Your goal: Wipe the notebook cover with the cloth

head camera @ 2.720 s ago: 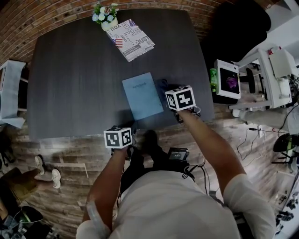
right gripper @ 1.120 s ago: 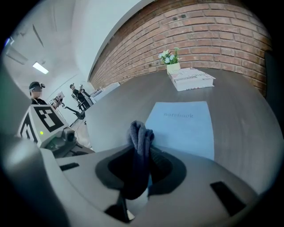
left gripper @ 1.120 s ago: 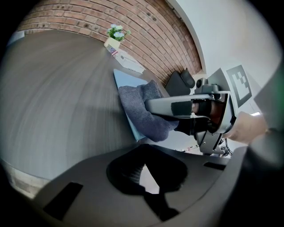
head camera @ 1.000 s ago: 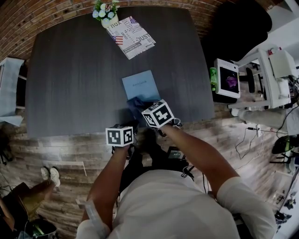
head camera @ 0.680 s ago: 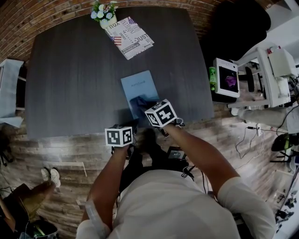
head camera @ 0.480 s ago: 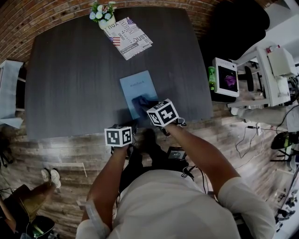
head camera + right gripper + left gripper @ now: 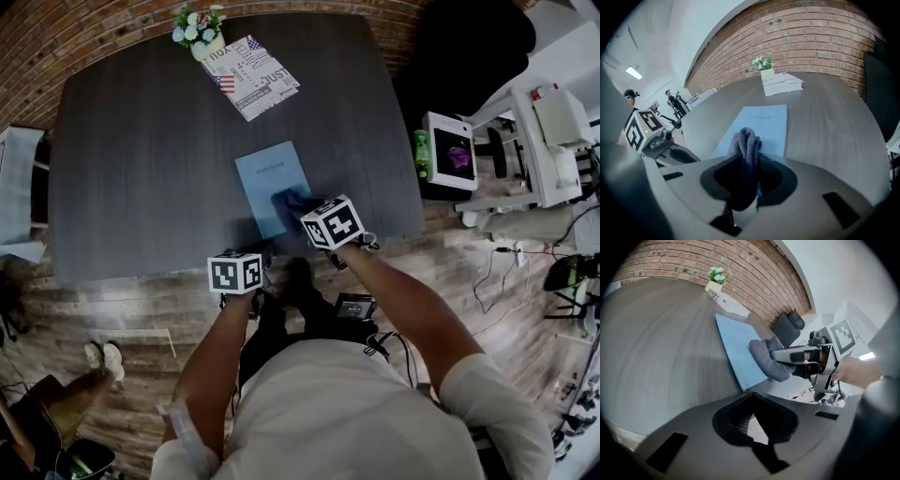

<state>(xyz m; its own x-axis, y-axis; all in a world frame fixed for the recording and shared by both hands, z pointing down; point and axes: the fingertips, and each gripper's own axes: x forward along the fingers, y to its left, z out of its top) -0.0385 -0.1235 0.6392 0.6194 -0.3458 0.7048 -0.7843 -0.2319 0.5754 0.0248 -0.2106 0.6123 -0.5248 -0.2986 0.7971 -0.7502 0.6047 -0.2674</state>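
I'm stretching my right arm forward, right tool (image 7: 740, 187) pinching the cloth (image 7: 747, 139), left tool (image 7: 752, 425) hanging back, jaws slightly parted.

Your work surface is a dark wood-grain table (image 7: 141, 169). At its far edge stands a small pot of flowers (image 7: 197, 28), with a printed paper (image 7: 249, 75) lying just beside it. A brick wall (image 7: 811, 42) runs behind. Off the table to your right, a white box (image 7: 448, 152) sits beside a green bottle (image 7: 421, 155). The floor (image 7: 112, 319) is wood plank, and another person's shoes (image 7: 98, 354) show at your left.
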